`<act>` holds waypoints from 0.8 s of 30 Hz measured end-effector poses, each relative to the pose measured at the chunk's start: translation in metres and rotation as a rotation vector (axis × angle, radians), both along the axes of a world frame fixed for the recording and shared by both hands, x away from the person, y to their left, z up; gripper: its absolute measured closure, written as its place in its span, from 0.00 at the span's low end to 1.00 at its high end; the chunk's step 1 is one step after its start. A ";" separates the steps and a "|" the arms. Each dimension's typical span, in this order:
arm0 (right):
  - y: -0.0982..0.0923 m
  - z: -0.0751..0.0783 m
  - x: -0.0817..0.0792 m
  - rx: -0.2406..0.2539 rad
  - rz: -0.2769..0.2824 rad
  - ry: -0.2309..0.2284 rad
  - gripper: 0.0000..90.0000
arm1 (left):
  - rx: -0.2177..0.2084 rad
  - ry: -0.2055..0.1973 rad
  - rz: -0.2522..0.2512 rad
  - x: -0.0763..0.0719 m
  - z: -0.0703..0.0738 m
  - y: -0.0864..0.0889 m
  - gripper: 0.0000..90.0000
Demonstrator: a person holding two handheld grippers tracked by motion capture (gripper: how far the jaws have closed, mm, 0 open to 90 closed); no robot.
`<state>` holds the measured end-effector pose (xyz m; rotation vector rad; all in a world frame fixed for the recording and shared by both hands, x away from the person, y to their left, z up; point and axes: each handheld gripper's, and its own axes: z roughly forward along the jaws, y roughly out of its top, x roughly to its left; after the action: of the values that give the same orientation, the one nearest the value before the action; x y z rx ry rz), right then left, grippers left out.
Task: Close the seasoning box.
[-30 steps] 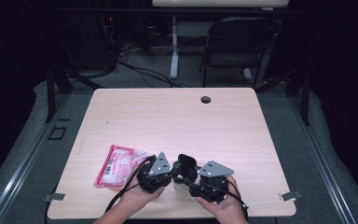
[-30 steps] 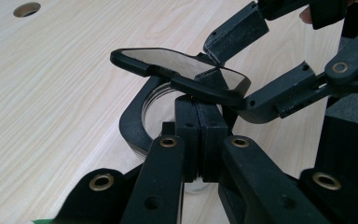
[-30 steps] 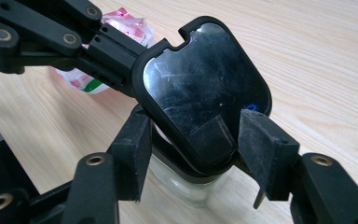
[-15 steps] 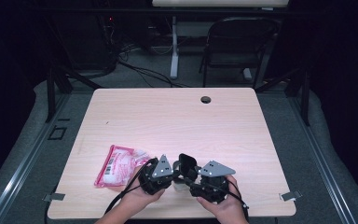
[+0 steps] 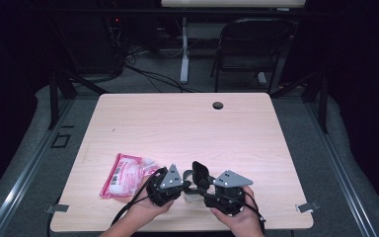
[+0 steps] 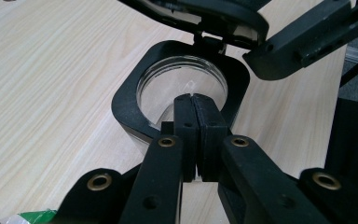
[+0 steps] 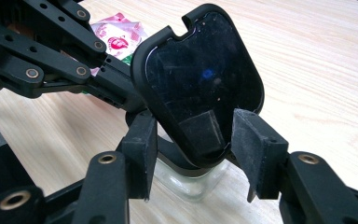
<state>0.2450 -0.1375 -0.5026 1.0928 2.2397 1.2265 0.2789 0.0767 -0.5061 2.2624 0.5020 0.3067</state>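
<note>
I hold both hands low at the near edge of the pale wooden bench (image 5: 187,123), the left hand-held gripper (image 5: 180,183) with its jaws pressed together on the black rim of the small clear glass jar (image 6: 186,86), which stands on the bench between my grippers. The right hand-held gripper (image 7: 193,140) has just been closing and its spread jaws flank the jar's raised black hinged lid (image 7: 200,79). I see nothing inside the jar; a pink snack packet (image 5: 123,175) lies just left.
</note>
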 end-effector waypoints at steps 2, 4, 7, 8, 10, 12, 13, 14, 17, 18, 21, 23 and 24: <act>-0.002 0.001 0.000 0.004 -0.002 0.003 0.58 | -0.006 0.004 0.000 0.000 0.000 0.000 0.99; -0.004 0.001 -0.001 0.013 -0.008 0.000 0.59 | -0.012 0.006 0.003 0.001 -0.001 0.000 0.99; -0.011 0.003 -0.003 0.018 -0.022 0.005 0.60 | -0.012 0.005 0.001 0.000 -0.001 0.000 0.99; -0.011 0.003 -0.003 0.018 -0.022 0.005 0.60 | -0.012 0.005 0.001 0.000 -0.001 0.000 0.99; -0.016 0.004 -0.004 0.038 -0.033 0.009 0.63 | -0.013 0.005 0.001 0.000 -0.001 0.000 0.99; -0.020 0.004 -0.005 0.053 -0.043 0.011 0.66 | -0.014 0.005 -0.001 0.000 -0.001 0.000 0.99; -0.022 0.005 -0.005 0.049 -0.044 0.014 0.67 | -0.013 0.005 -0.002 0.000 -0.001 0.000 0.99; -0.023 0.005 -0.005 0.052 -0.047 0.015 0.69 | -0.014 0.005 -0.002 0.000 -0.001 0.000 0.99; -0.027 0.007 -0.006 0.040 -0.062 0.010 0.72 | -0.014 0.006 -0.004 0.000 -0.001 0.000 0.99; -0.028 0.007 -0.007 0.033 -0.064 0.000 0.72 | -0.014 0.006 -0.004 0.000 -0.001 0.000 0.99; -0.033 0.007 -0.007 0.032 -0.067 0.008 0.74 | -0.016 0.007 -0.008 0.000 -0.001 0.000 0.99; -0.034 0.007 -0.006 0.039 -0.074 0.015 0.76 | -0.016 0.005 -0.009 0.000 -0.001 -0.001 0.99; -0.035 0.007 -0.006 0.041 -0.076 0.024 0.77 | -0.017 0.005 -0.009 0.000 -0.001 -0.001 0.99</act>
<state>0.2386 -0.1726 -0.4954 1.2022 2.1783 1.2401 0.2788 0.0760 -0.5072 2.2493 0.4950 0.2912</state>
